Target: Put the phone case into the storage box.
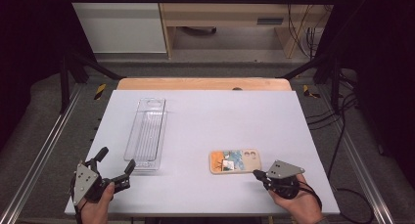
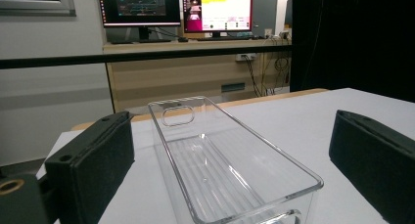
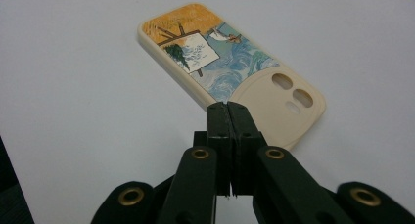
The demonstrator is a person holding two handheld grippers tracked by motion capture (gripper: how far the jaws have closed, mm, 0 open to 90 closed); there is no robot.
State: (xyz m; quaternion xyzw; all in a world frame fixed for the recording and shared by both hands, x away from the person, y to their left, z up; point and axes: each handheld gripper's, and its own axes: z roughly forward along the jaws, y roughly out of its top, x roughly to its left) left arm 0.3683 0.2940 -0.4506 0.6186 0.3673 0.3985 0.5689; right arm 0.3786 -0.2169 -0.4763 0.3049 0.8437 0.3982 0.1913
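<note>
Two grippers at lower frame, nothing held.
Left gripper [image 1: 115,161] jaws wide apart near clear plastic bin [image 1: 146,134]; right gripper [image 1: 256,174] jaws closed, empty, beside phone case [image 1: 235,161].

Left gripper [image 1: 115,160] spread wide, right gripper [image 1: 256,174] closed.

Two monitors [image 2: 176,9] on wooden desk [image 2: 195,67]

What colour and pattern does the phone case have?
The phone case is cream, with an orange and blue painted picture; the right gripper view shows it best.
</note>
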